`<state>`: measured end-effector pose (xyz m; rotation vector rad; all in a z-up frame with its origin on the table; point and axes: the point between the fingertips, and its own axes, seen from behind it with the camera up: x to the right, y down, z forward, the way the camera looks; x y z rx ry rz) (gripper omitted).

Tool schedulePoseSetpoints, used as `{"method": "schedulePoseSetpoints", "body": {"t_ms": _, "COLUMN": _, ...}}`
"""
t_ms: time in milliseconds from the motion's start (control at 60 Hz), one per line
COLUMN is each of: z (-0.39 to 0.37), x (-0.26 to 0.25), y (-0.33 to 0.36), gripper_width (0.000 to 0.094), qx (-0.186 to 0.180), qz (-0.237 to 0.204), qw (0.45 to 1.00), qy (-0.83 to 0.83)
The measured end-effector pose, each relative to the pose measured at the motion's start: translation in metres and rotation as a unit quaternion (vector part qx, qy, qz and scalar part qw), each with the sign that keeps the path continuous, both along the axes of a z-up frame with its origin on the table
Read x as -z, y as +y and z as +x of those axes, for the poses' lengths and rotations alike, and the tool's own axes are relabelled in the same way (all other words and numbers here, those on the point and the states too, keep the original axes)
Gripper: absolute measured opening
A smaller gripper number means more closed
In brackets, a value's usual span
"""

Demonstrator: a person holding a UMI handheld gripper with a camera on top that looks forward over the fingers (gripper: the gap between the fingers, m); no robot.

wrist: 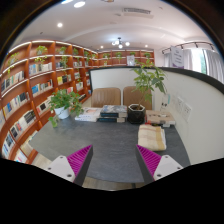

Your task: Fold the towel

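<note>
A folded beige towel (151, 137) lies on the dark grey table (108, 140), beyond my right finger and near the table's right side. My gripper (113, 160) is open and empty, held above the table's near edge. Its two magenta pads (80, 158) stand wide apart with bare table between them. The towel is well ahead of the fingertips and apart from them.
At the table's far end stand potted plants (66, 101) (150, 78), a black pot (136, 114) and scattered papers (103, 113). Two wooden chairs (106, 96) stand behind. Bookshelves (25, 90) line the left wall. A white partition (195, 115) bounds the right.
</note>
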<state>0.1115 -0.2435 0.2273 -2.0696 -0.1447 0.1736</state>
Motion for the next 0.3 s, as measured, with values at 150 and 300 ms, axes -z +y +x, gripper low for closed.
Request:
{"method": "schedulePoseSetpoints", "body": {"t_ms": 150, "z": -0.009, "x": -0.001, "y": -0.016, "gripper_width": 0.0852, "qx": 0.004, "qz": 0.002, "qw": 1.0, "qy": -0.001}}
{"method": "schedulePoseSetpoints", "body": {"t_ms": 300, "z": -0.018, "x": -0.003, "y": -0.02, "gripper_width": 0.0855, "qx": 0.004, "qz": 0.004, "qw": 1.0, "qy": 0.004}}
